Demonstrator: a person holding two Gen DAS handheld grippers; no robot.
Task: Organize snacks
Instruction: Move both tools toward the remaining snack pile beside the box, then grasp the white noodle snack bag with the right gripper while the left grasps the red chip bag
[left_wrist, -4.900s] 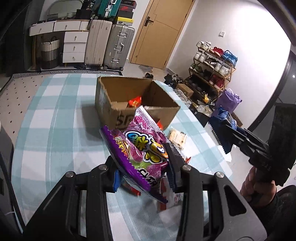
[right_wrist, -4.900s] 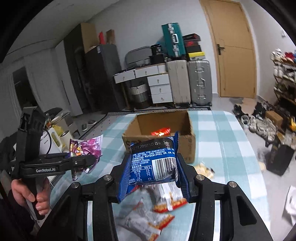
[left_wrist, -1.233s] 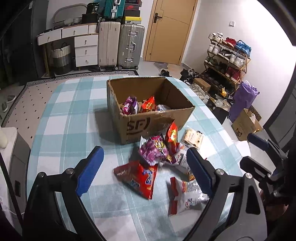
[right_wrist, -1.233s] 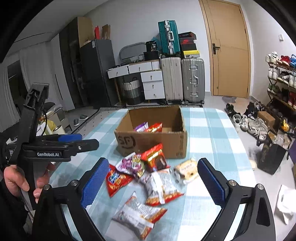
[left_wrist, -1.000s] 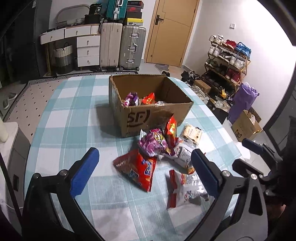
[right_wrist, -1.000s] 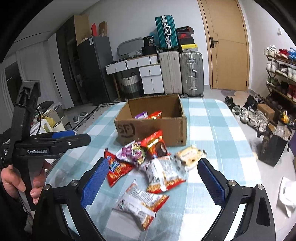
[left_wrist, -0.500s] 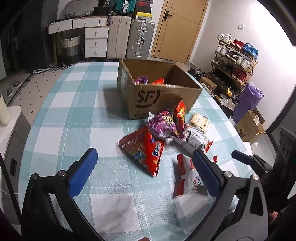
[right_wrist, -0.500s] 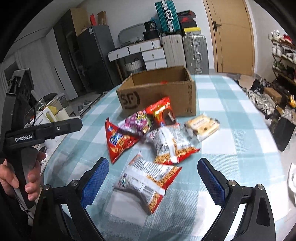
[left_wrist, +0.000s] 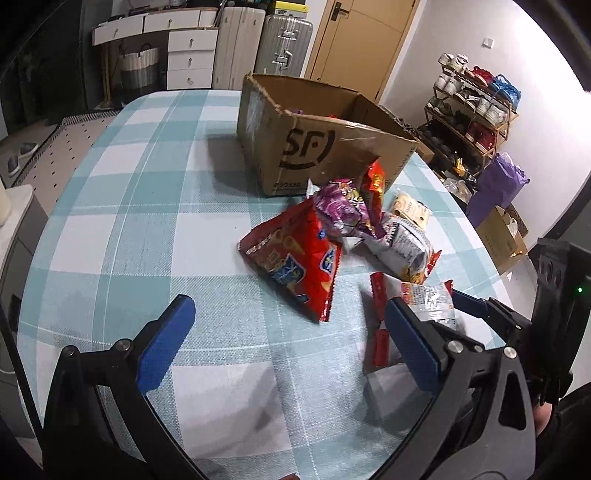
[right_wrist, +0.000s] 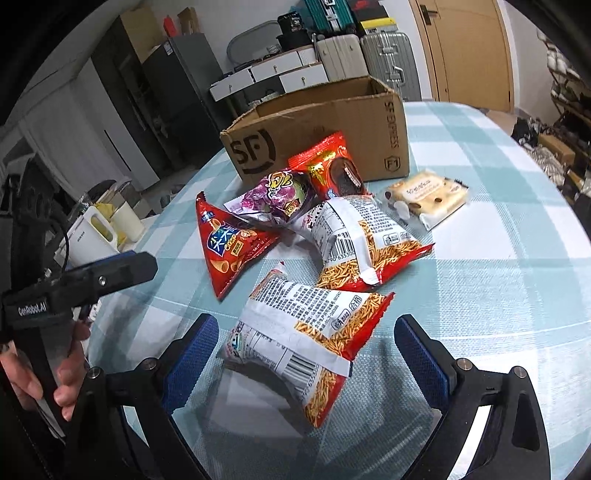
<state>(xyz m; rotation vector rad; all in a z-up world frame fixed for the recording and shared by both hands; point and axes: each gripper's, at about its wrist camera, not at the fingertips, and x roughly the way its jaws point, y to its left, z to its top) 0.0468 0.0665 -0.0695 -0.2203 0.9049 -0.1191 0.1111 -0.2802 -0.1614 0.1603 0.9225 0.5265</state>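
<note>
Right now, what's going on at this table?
A person is sorting snack packets into the cardboard box. Both grippers are open and empty. The right gripper straddles the nearest noodle-snack packet without gripping it. The left gripper hovers short of the red chip bag. Six packets lie on the tablecloth.

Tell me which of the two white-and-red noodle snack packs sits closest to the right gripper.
The nearer pack, lying between the open right gripper fingers; the other noodle pack lies farther off, by the purple bag.
</note>
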